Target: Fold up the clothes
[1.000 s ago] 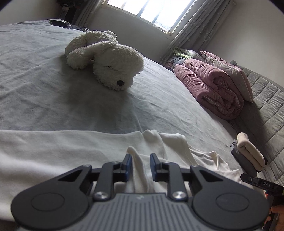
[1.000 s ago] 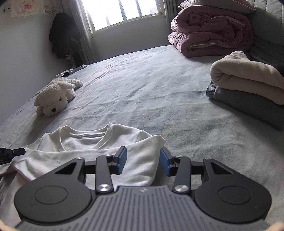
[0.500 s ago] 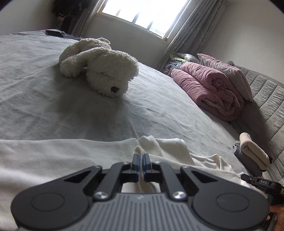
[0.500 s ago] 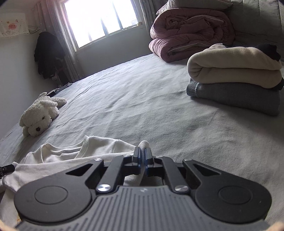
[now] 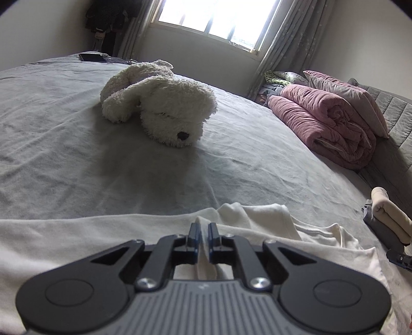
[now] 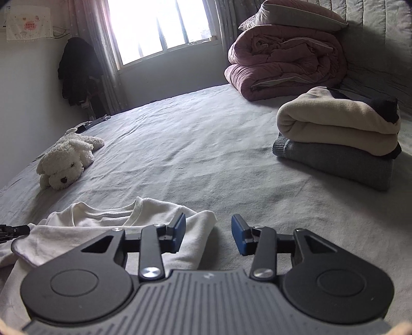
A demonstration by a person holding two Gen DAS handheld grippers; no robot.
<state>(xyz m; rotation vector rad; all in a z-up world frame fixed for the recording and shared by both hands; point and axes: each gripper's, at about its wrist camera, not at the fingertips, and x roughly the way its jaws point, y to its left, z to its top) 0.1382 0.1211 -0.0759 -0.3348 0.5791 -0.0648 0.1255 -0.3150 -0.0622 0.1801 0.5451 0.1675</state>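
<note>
Jaws pinch white shirt (image 5: 257, 221) in left gripper (image 5: 203, 238); right gripper (image 6: 208, 233) gapes wide.

Shirt (image 5: 77, 239) hem cut off, btm edge

Home bedroom. A wide bed with a grey sheet (image 6: 206, 144), a plush dog (image 5: 159, 103), a rolled pink duvet (image 6: 285, 59) beneath a pillow (image 6: 296, 14), a curtained window (image 6: 159, 28) and stacked folded garments (image 6: 337, 139).

Shirt (image 6: 108, 232) lay on bed (image 6: 206, 159), near edge. Plush dog (image 6: 67, 159) beyond it, leftward. Stack of 2 folded garments (image 6: 337, 144) far right; rolled quilt (image 6: 285, 61) behind stack, pillow (image 6: 298, 13) on top.
</note>
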